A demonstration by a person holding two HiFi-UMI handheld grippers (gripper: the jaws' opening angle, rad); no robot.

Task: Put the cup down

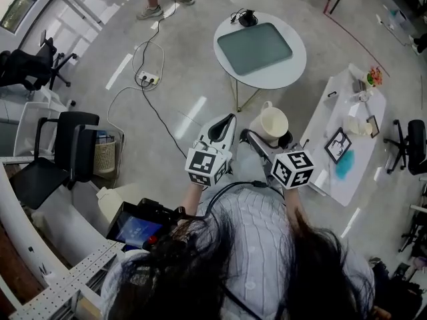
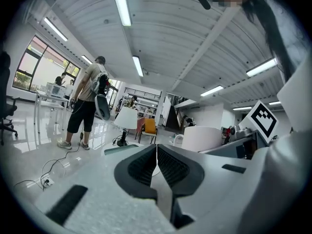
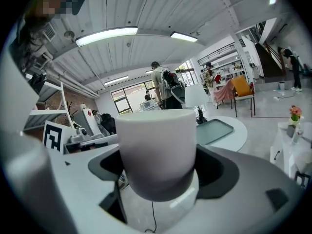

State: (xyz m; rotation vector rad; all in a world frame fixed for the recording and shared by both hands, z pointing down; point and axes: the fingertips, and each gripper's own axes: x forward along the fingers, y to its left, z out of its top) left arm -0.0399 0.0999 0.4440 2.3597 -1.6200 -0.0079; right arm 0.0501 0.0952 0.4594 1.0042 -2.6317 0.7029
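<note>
Round white worktop (image 1: 294,69) carrying a grey-green tray (image 1: 255,48) stands beyond both tools. Right hand-held gripper (image 3: 157,179) pinches the white cup (image 3: 157,150) by its lower body, upright, in the air over the floor, short of the worktop. The cup's handle shows in the head view, on the worktop side, not in the right gripper view. Left hand-held gripper (image 2: 156,162): 2 jaws pressed together, nothing between.

Your left claw (image 2: 156,152) has its jaws pressed together, with nothing between them. Just past them, to the right, a white cup (image 2: 204,139) shows upright, its handle turned left, near a marker cube (image 2: 263,120). At the far left a person (image 2: 87,101) in dark shorts stands on the glossy floor (image 2: 29,155). An orange chair (image 2: 150,126) sits farther back.
</note>
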